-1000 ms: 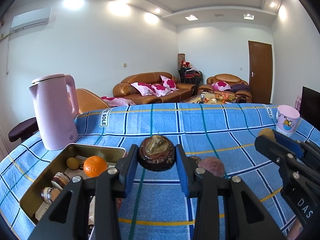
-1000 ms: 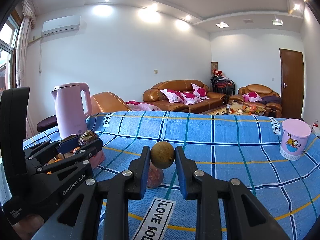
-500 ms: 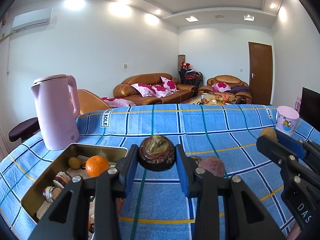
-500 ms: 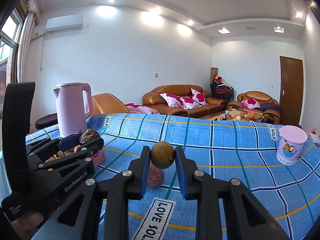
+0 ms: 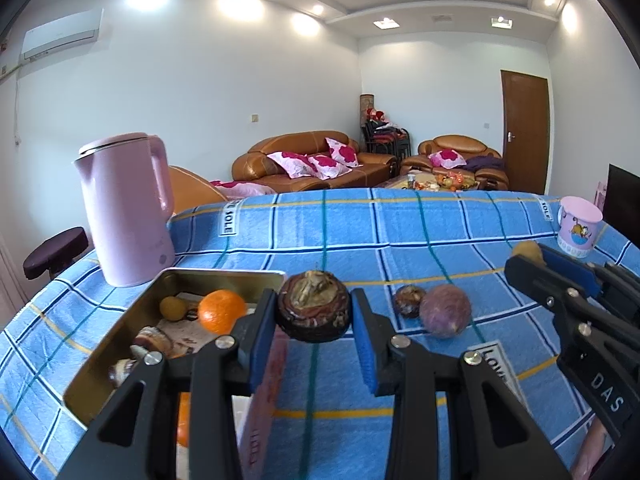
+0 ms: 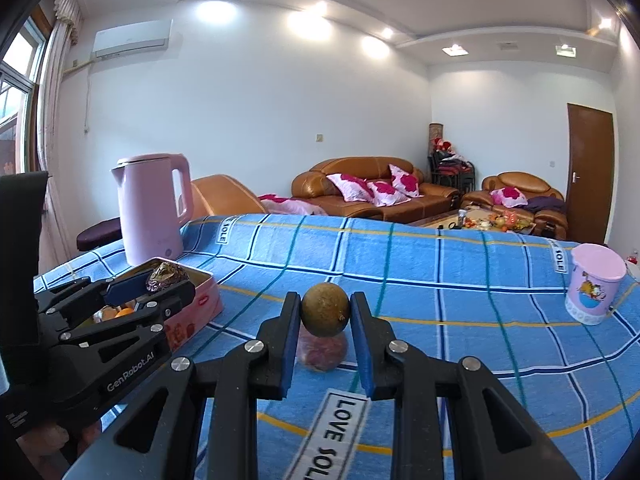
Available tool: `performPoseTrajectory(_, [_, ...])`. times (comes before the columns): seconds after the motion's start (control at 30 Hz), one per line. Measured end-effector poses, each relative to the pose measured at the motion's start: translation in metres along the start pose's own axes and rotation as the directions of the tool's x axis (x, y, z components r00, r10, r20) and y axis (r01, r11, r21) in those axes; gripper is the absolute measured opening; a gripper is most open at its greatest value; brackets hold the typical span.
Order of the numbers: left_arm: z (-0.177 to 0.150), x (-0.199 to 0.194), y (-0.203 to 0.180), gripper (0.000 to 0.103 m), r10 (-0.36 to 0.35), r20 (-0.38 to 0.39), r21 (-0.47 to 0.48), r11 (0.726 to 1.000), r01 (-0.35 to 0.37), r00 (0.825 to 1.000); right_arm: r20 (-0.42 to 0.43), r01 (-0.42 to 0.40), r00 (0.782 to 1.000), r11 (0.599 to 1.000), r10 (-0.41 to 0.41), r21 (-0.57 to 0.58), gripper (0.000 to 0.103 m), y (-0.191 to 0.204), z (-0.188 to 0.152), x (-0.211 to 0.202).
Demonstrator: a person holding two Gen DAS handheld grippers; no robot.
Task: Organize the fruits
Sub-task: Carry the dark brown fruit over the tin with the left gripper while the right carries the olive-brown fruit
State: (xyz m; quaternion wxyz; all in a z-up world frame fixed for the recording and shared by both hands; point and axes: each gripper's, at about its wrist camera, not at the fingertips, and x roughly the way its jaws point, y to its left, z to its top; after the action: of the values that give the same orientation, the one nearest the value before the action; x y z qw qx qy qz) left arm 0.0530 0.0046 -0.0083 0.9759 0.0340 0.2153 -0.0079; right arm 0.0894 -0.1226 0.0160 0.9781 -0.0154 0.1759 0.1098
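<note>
- The blue checked cloth [image 5: 400, 232] stretches wide and bare toward its far edge, with open room between the pink kettle [image 5: 124, 208] at the left and the pink cup [image 5: 578, 226] near the right edge.
- The left gripper [image 5: 314, 312] is clamped on a dark, wrinkled fruit [image 5: 314, 306], held above the cloth just right of the tin [image 5: 120, 344].
- The right gripper [image 6: 325, 316] is clamped on a small brown round fruit [image 6: 325, 310], held over the cloth.
- The tin, gold inside and pink outside, lies in front of the kettle; it holds an orange [image 5: 222, 310], a small yellowish fruit [image 5: 172, 308] and some blurred items I cannot identify.
- On the cloth, a purple round fruit [image 5: 444, 310] lies touching or just beside a smaller dark fruit [image 5: 408, 300].
- The left wrist view shows the tin's contents and both loose fruits; the right wrist view shows only one reddish fruit [image 6: 322, 350] behind its held one, and the tin's pink side [image 6: 192, 316].
</note>
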Motion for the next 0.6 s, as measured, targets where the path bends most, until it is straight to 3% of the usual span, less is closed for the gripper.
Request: performPoseTrajectory(0.6, [0.0, -0.008, 0.067, 0.038, 0.11, -0.041, -0.034, 0.993, -0.111, 0.993, -0.005, -0.145, 0.989, 0.986, 0.145, -0.078, 0.027, 0.068, 0.02, 0.01])
